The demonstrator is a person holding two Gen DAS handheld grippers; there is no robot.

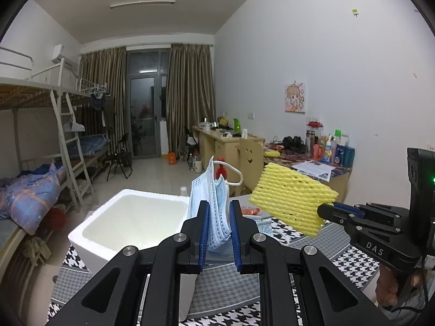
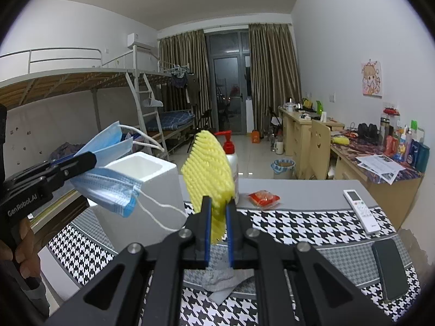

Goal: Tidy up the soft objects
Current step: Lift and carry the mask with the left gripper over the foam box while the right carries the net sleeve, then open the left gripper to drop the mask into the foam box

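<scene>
foam box (image 2: 141, 179) left of pump bottle (image 2: 231, 160), remote (image 2: 361, 210) right on table (image 2: 312, 190)

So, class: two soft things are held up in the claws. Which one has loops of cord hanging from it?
The blue masks in the left claw: white ear loops dangle from them. The yellow foam net in the right claw has none, only ribs and holes.

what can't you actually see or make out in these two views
- Floor of the white foam box: in the left wrist view the left gripper and the face masks cover part of it; in the right wrist view its walls hide the inside.
- Grey cloth: right wrist view, mostly behind the right gripper holding the yellow foam net.
- Pump bottle label: behind the net.
- Remote buttons: too small.
</scene>
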